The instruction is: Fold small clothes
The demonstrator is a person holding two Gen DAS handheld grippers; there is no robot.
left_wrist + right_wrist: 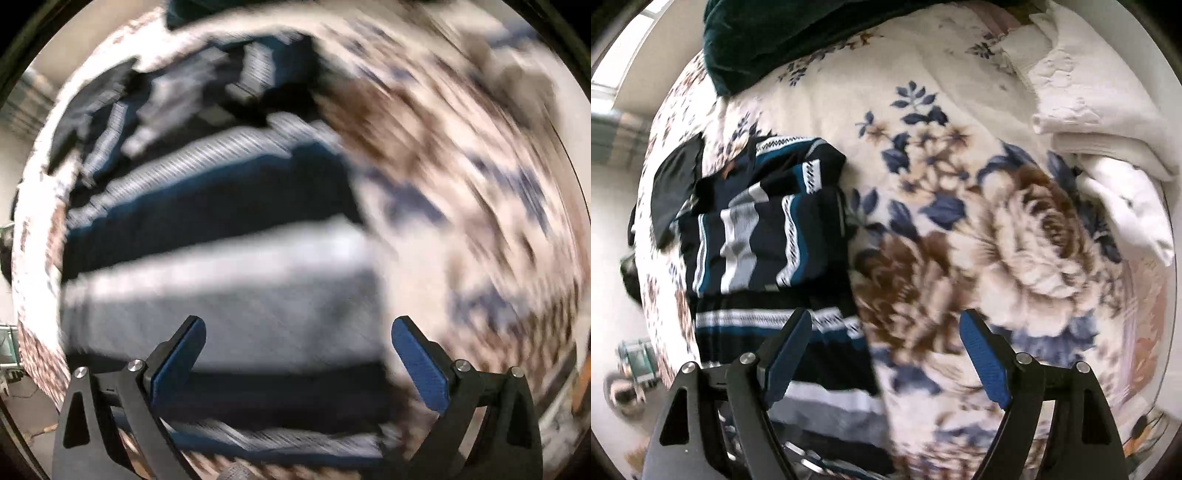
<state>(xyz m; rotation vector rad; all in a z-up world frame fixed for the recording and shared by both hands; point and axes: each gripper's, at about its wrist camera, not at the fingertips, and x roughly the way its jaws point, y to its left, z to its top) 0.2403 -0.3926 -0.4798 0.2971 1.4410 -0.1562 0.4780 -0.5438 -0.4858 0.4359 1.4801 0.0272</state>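
1. Blue-padded fingers [792, 354] of our right gripper [886, 354] sit closest to the lens, jaws spread wide and holding nothing; the near hem of the striped garment [764, 236] lies under the left finger.
2. Our left gripper [297, 354] is spread too, empty, hanging low over the garment's broad grey band [229, 295]. That view is smeared with blur, so we cannot tell whether the pads touch cloth.
3. We judge the garment partly folded: its far portion shows vertical stripes and overlaps a near part with horizontal stripes. It rests on the left side of the floral blanket [1015, 229].
4. To do the next fold well, we should pinch both near corners through every layer, lift evenly, and lay the edge down square to the stripes, so nothing skews.
5. A black cloth [677, 177] pokes out beside the garment's far-left edge; we may catch it by mistake.
6. Folded white linens [1108, 147] lie well apart on the right, and a dark green fabric [768, 40] sits at the far edge; neither blocks us.
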